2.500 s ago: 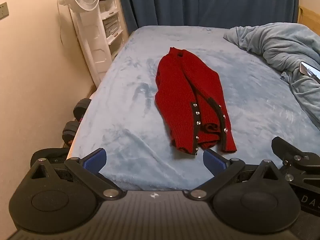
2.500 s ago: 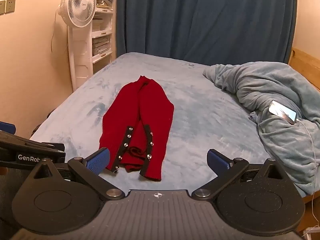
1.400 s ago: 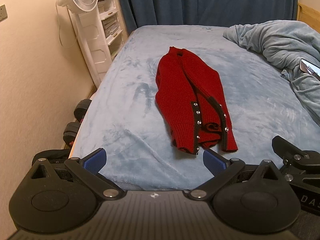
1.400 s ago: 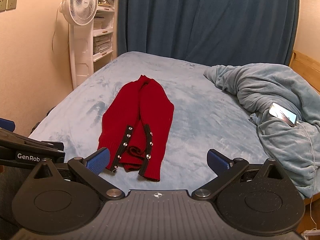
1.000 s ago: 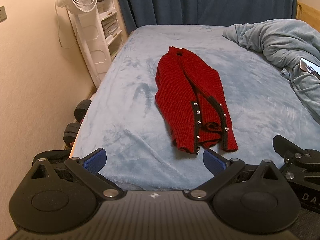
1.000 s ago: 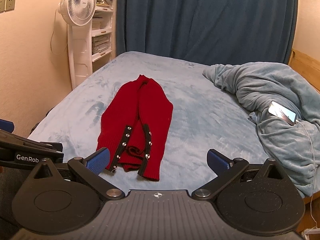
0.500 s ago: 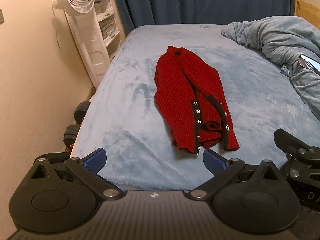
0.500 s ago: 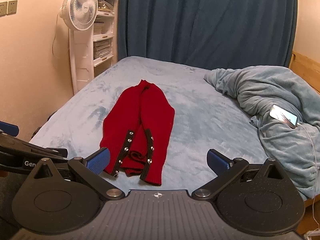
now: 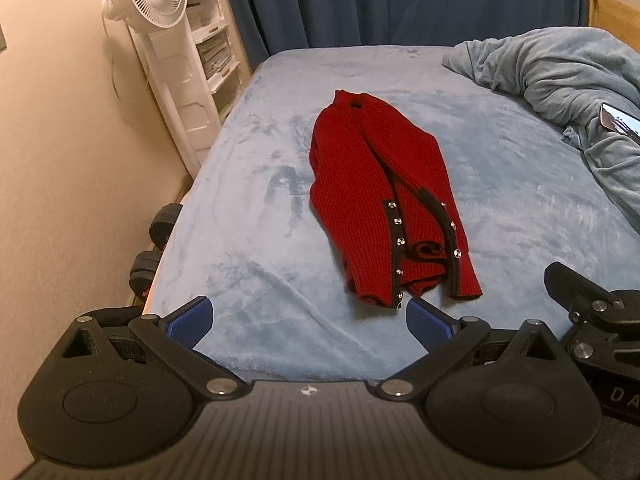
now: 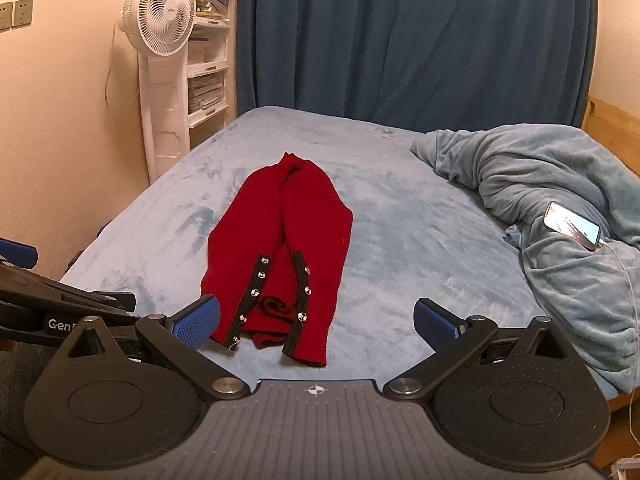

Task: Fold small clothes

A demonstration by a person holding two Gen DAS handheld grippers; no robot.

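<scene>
A small red knitted cardigan (image 9: 376,196) with black trim and metal snaps lies flat on the blue bed (image 9: 256,216), both sides folded in toward the middle, collar at the far end. It also shows in the right wrist view (image 10: 280,248). My left gripper (image 9: 308,320) is open and empty, held near the bed's front edge, just short of the cardigan's hem. My right gripper (image 10: 316,320) is open and empty, also at the front edge, with the hem between its blue pads.
A crumpled blue blanket (image 10: 560,216) with a phone (image 10: 572,226) on it lies at the right. A white fan (image 10: 160,12) and shelves (image 10: 208,60) stand at the left by the wall. Dumbbells (image 9: 154,248) sit on the floor beside the bed.
Both grippers have edged slightly forward and up toward the cardigan. The cardigan has not moved and both grippers stay open.
</scene>
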